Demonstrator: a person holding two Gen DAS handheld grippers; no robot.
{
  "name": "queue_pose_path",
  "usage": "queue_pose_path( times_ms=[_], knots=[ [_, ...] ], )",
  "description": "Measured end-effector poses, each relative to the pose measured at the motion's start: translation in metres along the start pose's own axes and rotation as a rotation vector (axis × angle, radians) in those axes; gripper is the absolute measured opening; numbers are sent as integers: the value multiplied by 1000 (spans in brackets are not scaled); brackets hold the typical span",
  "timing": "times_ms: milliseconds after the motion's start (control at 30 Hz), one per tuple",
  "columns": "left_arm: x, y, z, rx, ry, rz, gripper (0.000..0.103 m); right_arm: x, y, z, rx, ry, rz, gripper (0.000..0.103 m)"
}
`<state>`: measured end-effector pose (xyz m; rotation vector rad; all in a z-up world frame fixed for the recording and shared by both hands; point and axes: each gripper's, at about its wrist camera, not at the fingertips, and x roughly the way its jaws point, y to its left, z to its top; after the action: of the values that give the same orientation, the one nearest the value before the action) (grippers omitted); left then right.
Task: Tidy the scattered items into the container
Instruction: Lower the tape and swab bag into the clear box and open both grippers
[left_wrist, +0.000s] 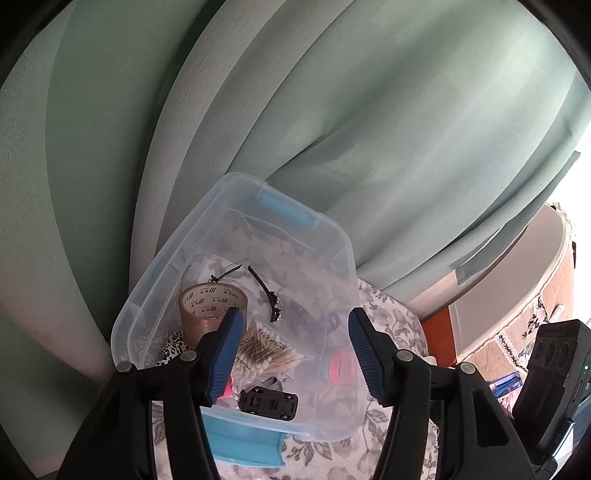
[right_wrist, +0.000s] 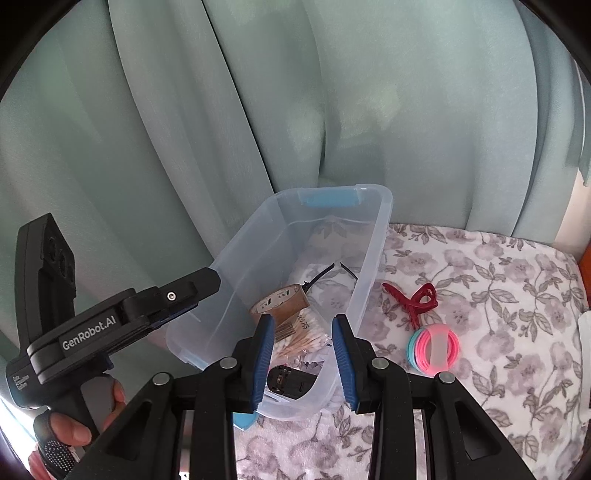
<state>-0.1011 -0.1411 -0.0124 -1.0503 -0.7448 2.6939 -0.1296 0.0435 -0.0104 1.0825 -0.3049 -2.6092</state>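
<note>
From my left wrist, my left gripper (left_wrist: 295, 354) hung with fingers wide and empty over the container (left_wrist: 334, 236) – tape and swabs inside; from my right, my right gripper (right_wrist: 303, 360) stood narrow, empty – next likely the red claw clip (right_wrist: 410, 299) beside the container on the floral cloth.

Both views are taken from wrist-mounted fisheye cameras, angled downward along each gripper's own fingers. From the left wrist, the clear container (left_wrist: 236, 295) is seen close, from its near end, with curtain (left_wrist: 369, 110) filling the background. From the right wrist, the same container (right_wrist: 295, 266) is seen slightly from its right, with the floral cloth (right_wrist: 480, 295) beside it. The container's contents and the curtain are shared by both views.
</note>
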Motion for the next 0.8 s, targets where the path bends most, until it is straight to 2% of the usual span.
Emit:
queue_pose_path(
  times_ms=[67,267,333,433,800],
  knots=[
    [-4,-3,0,3,-8,-2,66,-4,0,-1,3,-5,-4,36],
    [-12,-10,-2,16,-21,1,72,-17,-2,-5,16,-17,-13,51],
    [-15,-13,-2,23,-24,0,73,-21,-3,-6,19,-26,-21,60],
    [-21,-17,-3,33,-29,-1,76,-28,-6,-7,28,-37,-40,66],
    [-38,-29,-5,58,-58,48,82,-48,-7,-15,19,-53,-50,83]
  ],
)
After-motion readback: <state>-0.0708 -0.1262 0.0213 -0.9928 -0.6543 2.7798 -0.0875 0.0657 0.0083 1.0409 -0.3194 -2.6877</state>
